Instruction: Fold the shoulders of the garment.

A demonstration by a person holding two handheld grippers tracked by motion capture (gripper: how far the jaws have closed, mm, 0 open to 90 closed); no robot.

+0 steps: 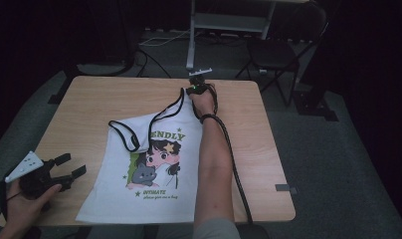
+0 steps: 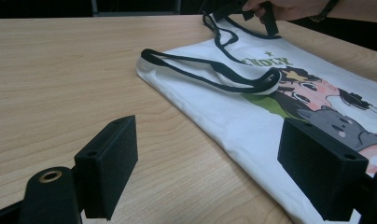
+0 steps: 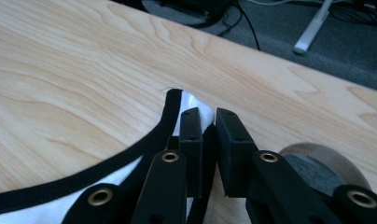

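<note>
High view showed the right hand-held gripper clamped on the tank top's strap near the surface's far edge, apparently stretching it flat; the left hand-held gripper waited, jaws apart, at the near-left corner.

The white tank top on the desk carries green letters "ENDLY" above its cartoon girl and cat, the start hidden under a strap. Below the picture stands "INTIMATE"; the smaller line beneath is too blurred to read.
</note>
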